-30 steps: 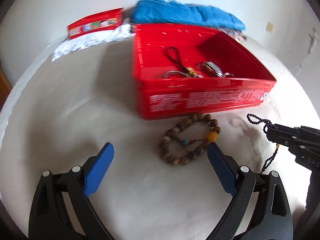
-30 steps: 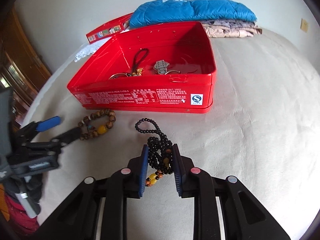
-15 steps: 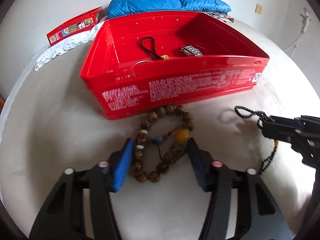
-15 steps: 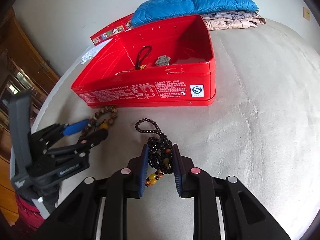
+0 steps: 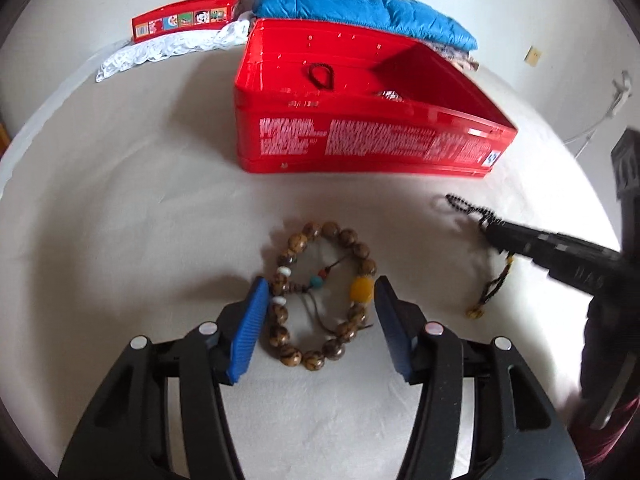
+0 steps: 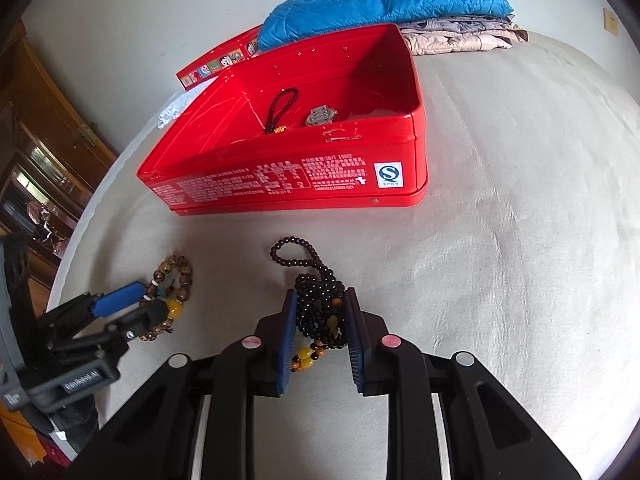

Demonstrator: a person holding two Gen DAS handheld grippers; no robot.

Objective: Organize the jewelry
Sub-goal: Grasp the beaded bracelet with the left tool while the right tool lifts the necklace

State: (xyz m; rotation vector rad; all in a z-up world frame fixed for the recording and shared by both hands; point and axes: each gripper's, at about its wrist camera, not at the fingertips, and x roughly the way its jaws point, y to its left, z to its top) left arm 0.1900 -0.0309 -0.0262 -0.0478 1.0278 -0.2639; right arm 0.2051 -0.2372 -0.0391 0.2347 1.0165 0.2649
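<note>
A brown wooden bead bracelet (image 5: 320,300) with a yellow bead lies on the beige cloth in front of the red tin box (image 5: 360,148). My left gripper (image 5: 318,320) is open with its blue pads on either side of the bracelet; it also shows in the right wrist view (image 6: 136,312). My right gripper (image 6: 322,332) is shut on a black bead necklace (image 6: 316,300) with orange beads, its loop trailing on the cloth. The box (image 6: 304,184) holds a black cord piece (image 6: 282,106) and a metal watch (image 6: 322,115).
A blue quilted bundle (image 6: 380,4) and folded cloth (image 6: 460,36) lie behind the box. The red box lid (image 5: 188,18) and white lace (image 5: 168,46) lie at the back left. Wooden furniture (image 6: 36,128) stands past the left edge.
My left gripper has moved in over the brown bracelet and narrowed, so its pads now flank it. My right gripper has stayed shut on the black necklace.
</note>
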